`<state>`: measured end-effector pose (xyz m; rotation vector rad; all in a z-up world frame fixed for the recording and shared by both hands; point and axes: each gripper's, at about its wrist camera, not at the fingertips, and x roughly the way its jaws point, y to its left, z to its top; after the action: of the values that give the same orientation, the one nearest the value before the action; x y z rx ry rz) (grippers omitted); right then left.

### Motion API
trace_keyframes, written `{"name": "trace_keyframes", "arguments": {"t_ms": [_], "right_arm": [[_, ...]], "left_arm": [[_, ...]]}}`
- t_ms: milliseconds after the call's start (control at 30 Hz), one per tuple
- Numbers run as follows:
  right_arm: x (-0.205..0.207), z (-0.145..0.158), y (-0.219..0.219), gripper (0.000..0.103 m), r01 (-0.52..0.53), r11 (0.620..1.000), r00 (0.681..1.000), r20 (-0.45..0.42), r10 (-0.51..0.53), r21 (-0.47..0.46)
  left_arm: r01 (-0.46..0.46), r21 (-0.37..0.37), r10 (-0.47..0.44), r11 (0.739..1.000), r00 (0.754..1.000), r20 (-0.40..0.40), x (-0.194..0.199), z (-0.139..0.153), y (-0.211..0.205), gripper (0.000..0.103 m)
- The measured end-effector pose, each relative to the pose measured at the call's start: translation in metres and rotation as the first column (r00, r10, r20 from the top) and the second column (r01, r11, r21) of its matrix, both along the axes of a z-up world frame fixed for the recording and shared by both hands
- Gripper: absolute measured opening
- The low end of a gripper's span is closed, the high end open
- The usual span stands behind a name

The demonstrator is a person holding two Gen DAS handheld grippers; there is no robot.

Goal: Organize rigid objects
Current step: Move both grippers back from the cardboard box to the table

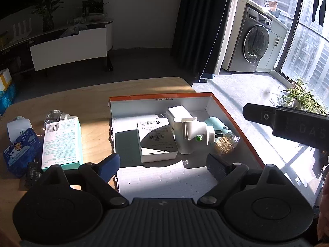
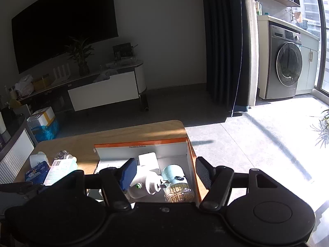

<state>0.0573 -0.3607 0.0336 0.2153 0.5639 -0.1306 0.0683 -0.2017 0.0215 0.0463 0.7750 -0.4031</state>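
Box (image 1: 236, 121) at desk's (image 1: 86, 94) 3 o'clock holds carton (image 1: 155, 140), plug (image 1: 191, 133), toothpick jar (image 1: 226, 143); left tool (image 1: 163, 165) and right tool (image 2: 164, 174) released, empty; risk: bandage pack (image 1: 61, 142) outside, sideways reach may topple jar.

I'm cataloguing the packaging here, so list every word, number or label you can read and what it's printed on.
"33x23x12.5x5cm": far inner wall of the orange-edged cardboard box.
"Adhesive Bandages", upside down: teal and white carton on the table.
"DAS": black part of the right gripper, cut off.
Barcodes and fine print on the carton and the white box: too small.
Blue packet: characters unreadable.
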Motion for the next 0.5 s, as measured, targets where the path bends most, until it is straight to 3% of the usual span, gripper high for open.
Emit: {"name": "trace_keyframes", "arguments": {"t_ms": [500], "right_arm": [[-0.008,0.003,0.047,0.078,-0.094,0.996,0.995,-0.021,0.094,-0.01]], "left_arm": [[-0.158,0.029,0.158,0.987,0.987,0.006,-0.012,0.015,0.061,0.097]]}}
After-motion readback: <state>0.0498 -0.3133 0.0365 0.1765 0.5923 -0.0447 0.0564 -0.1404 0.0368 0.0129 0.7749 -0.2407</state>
